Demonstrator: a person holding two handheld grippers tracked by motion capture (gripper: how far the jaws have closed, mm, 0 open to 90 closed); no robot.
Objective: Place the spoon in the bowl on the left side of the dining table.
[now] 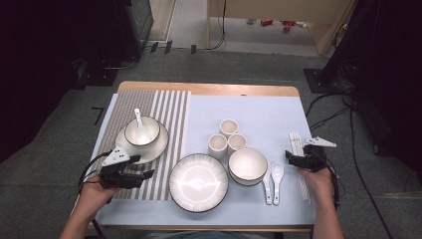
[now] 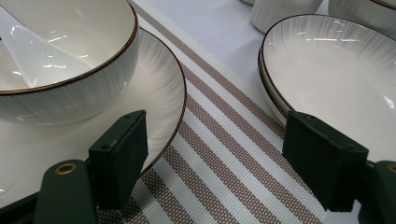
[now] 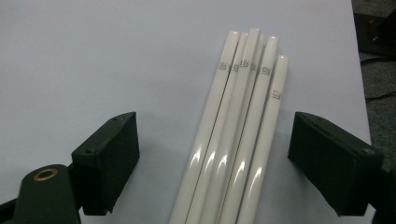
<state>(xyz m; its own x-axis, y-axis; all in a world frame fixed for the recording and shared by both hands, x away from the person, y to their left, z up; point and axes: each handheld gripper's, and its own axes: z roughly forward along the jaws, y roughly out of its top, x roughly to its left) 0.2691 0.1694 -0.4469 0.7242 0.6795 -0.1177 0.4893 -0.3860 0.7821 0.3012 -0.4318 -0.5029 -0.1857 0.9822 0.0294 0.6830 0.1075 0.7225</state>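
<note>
White chopsticks [image 3: 236, 140] lie in a tight bundle on the pale blue cloth [image 3: 93, 56], and in the right gripper view they run straight up between the two black jaws of the right gripper [image 3: 224, 163]. These jaws stand wide apart, one on each side of the bundle, and their pads do not touch the sticks. In the high view the chopsticks [image 1: 298, 154] are at the right edge of the table, just beside two white spoons [image 1: 272, 181], and the right gripper [image 1: 297, 159] hovers over them in the person's right hand.

The left gripper [image 1: 142, 175] is at the near left, over the striped placemat [image 1: 164, 119]. Its jaws are also wide and nothing is between them (only the brown and white stripes of the mat [image 2: 224, 154] show in the gap). In the left gripper view one jaw is in front of the rim of a plate [image 2: 159, 79] that carries a bowl [image 2: 70, 88] with a spoon inside, and the other jaw is in front of the large ribbed plate [image 2: 336, 65].

Behind the large plate [image 1: 198, 181] stand an empty bowl [image 1: 247, 166] and three small cups [image 1: 227, 135], close together.
</note>
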